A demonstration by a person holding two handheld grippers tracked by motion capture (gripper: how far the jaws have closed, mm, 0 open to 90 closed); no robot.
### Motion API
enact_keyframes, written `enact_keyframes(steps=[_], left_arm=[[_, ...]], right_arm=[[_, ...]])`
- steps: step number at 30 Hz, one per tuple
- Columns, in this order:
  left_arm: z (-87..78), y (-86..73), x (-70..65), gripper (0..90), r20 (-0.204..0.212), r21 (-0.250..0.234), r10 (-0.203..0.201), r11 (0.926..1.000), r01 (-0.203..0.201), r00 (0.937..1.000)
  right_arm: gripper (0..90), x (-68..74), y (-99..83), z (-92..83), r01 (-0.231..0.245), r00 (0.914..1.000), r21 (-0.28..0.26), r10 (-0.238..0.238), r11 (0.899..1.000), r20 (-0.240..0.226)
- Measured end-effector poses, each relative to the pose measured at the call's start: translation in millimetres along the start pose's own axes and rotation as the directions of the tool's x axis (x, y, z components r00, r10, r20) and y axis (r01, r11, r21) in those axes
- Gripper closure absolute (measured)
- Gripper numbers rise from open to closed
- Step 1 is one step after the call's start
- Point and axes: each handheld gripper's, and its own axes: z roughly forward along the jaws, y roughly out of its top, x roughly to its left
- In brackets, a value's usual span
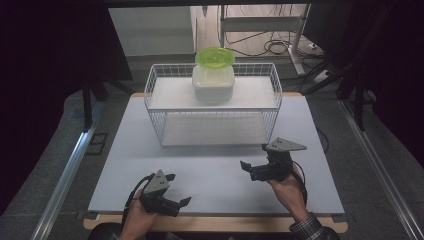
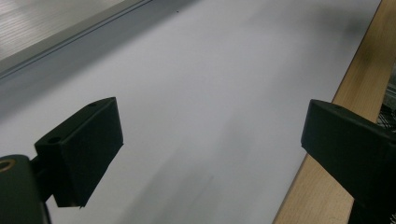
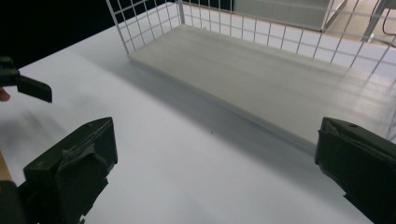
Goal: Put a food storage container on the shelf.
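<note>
My left hand-held gripper (image 1: pixel 176 189) and right hand-held gripper (image 1: pixel 254 161) both gape wide and empty, low in the frame. The lidded container (image 1: pixel 213 81) sits upper centre atop the wire rack (image 1: pixel 159 131). I should approach level, jaws straddling its sides below the green lid (image 1: pixel 215 57).

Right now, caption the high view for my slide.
Open tongs wait before a wire shelf holding a green-lidded container.

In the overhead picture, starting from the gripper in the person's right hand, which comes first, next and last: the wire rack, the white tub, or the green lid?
From the right gripper, in the high view:
1. Wire rack: its front edge lies just ahead, across the table's middle.
2. White tub: on the rack's upper shelf, farther back.
3. Green lid: on top of the tub, farthest back.
</note>
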Motion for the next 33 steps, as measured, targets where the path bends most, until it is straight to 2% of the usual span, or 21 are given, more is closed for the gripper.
enact_keyframes(steps=[17, 24, 33], left_arm=[[2.6, -0.8, -0.7, 4.8, -0.003, 0.017, 0.008, 0.9998, -0.008, 1.0000], [3.7, -1.3, -1.2, 4.3, -0.004, 0.022, 0.013, 0.9997, -0.013, 0.9999], [4.9, -1.1, -1.2, 4.2, -0.005, 0.028, 0.014, 0.9995, -0.014, 0.9999]], right_arm=[[0.0, 3.2, -40.2, -3.7, -0.009, 0.9999, 0.091, 0.008, 0.996, 0.013], [0.0, 5.5, -53.3, 0.4, -0.001, 0.9997, 0.147, -0.003, 0.989, 0.026], [0.0, 2.2, -62.3, 6.6, -0.026, 0.9993, 0.203, 0.020, 0.979, 0.033]])
